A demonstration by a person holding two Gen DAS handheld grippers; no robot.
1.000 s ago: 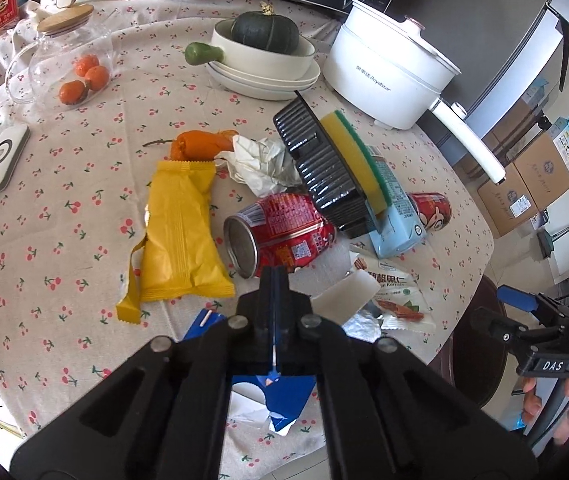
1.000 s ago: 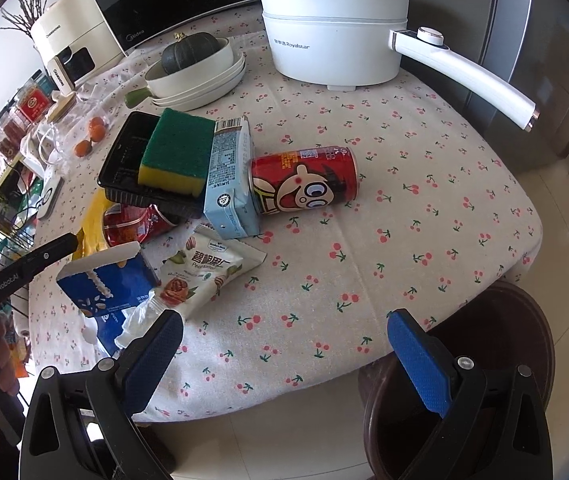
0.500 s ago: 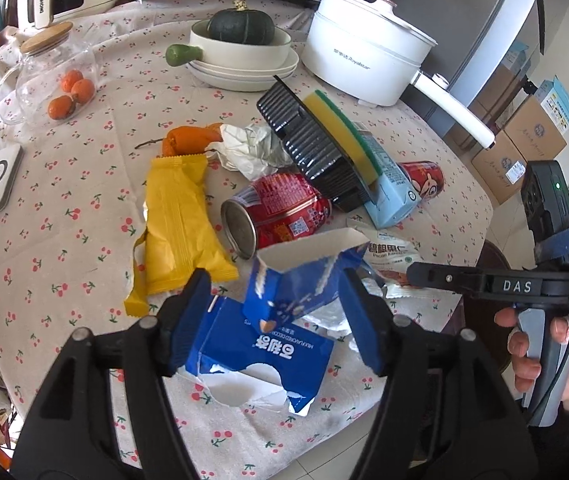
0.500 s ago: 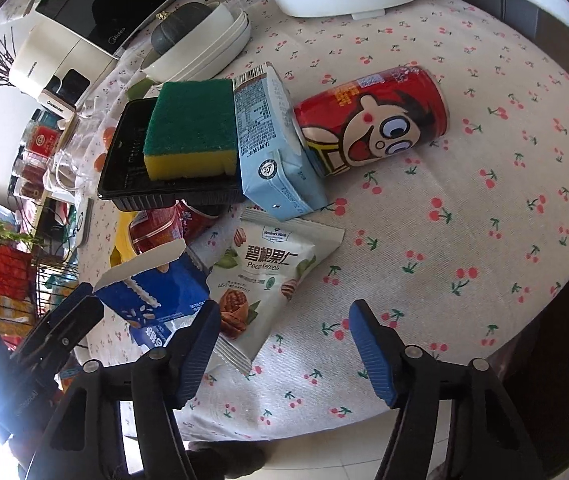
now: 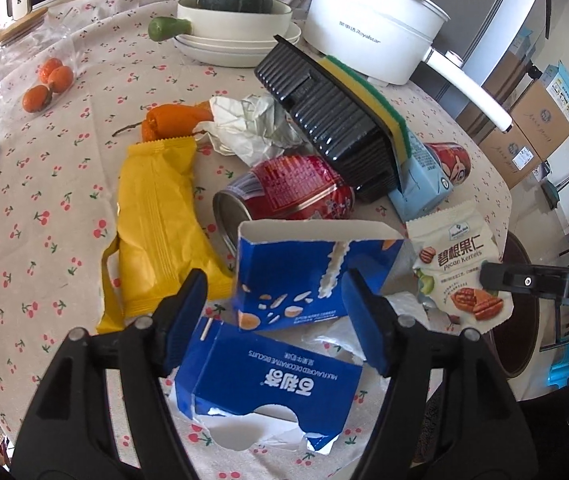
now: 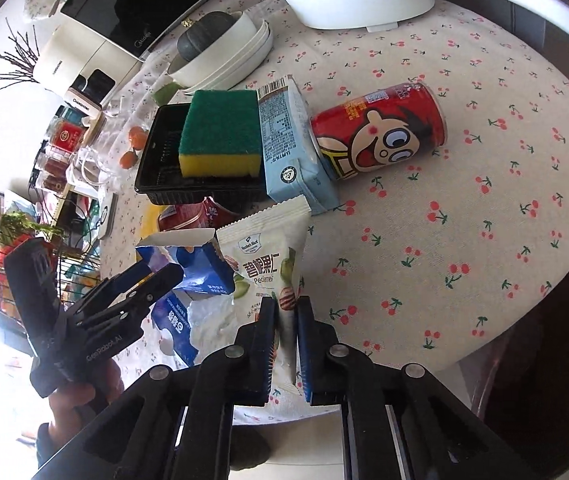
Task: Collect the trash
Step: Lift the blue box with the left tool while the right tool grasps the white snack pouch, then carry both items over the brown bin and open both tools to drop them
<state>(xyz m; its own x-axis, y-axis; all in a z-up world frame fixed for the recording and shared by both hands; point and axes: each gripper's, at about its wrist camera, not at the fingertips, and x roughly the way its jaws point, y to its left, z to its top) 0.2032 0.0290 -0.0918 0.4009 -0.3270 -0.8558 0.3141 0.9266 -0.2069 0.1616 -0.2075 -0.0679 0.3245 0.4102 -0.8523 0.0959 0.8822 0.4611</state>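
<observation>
Trash lies on the cherry-print tablecloth [image 6: 464, 200]. My right gripper [image 6: 286, 312] is shut on the bottom edge of a white pecan pouch [image 6: 264, 264], which also shows in the left wrist view [image 5: 456, 264]. My left gripper [image 5: 274, 316] is open around a torn blue biscuit box [image 5: 308, 276]. Its pads do not press the box, and a gap shows at the left pad. A flat piece of that box [image 5: 268, 376] lies below the fingers. Nearby are a red can on its side [image 5: 296, 196], a yellow wrapper [image 5: 156, 220], crumpled paper [image 5: 244, 128], a cartoon can [image 6: 380, 132] and a light blue carton [image 6: 292, 152].
A black tray [image 6: 164, 164] with a green and yellow sponge [image 6: 220, 136] leans on the carton. At the back stand a white pot [image 5: 372, 28], stacked bowls with a squash [image 5: 236, 12] and a glass jar [image 5: 32, 68]. A brown bin [image 5: 516, 308] sits past the table edge.
My left gripper went from shut to open and sank around the blue box. My right gripper came in low and closed from wide open onto the pecan pouch.
</observation>
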